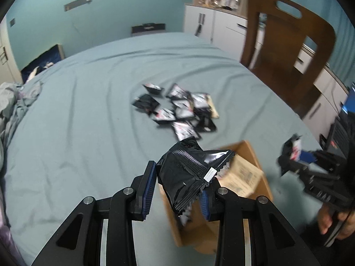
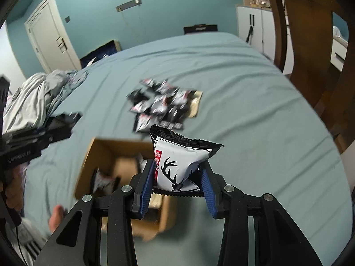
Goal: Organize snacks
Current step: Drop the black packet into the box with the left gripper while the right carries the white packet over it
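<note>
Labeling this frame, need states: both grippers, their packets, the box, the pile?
left gripper: shut on black snack packet
right gripper: shut on white antler-print snack packet
cardboard box: open, some packets inside
snack pile: loose on bedsheet

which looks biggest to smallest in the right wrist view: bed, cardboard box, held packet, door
1. bed
2. cardboard box
3. door and held packet: they look alike; the packet is far nearer the camera, so I leave them unranked.
</note>
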Tool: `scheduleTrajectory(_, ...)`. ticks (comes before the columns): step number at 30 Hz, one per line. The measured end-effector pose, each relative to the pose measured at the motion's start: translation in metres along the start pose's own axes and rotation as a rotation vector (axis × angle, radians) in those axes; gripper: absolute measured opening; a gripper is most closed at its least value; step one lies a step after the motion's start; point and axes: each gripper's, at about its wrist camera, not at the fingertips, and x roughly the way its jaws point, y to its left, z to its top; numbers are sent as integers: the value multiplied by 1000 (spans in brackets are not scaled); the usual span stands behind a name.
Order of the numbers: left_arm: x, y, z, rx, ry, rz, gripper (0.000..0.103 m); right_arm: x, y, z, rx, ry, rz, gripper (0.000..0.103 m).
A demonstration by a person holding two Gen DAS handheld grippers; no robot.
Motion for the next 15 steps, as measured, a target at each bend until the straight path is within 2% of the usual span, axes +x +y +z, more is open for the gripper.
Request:
scheduleTrajectory(3,5,-17,-12,52,33,-19,34,1,2,-10,-16,22,6,39)
scheduleTrajectory(6,12,-29,-20,125,27,7,35,0,3,-9,-21,10,-2,39)
scheduleTrajectory(8,13,-33,-23,164,5,38,40,-1,-1,-5,-10,-4,-4,39)
scheduleTrajectory(10,13,-31,-23,157,-7,49,67,-1,0,-9,-1,-2,-7,39)
scheduleTrajectory(12,13,-29,-21,135,-19,48,83,3,3,-10,-2,4,-20,39)
scheduleTrajectory(14,15,-27,-19,129,-21,61,85,9,4,-9,-6,14,-25,39)
scheduleTrajectory(15,18,-26,-18,127,-9,76,89,9,6,-10,-8,16,-27,39)
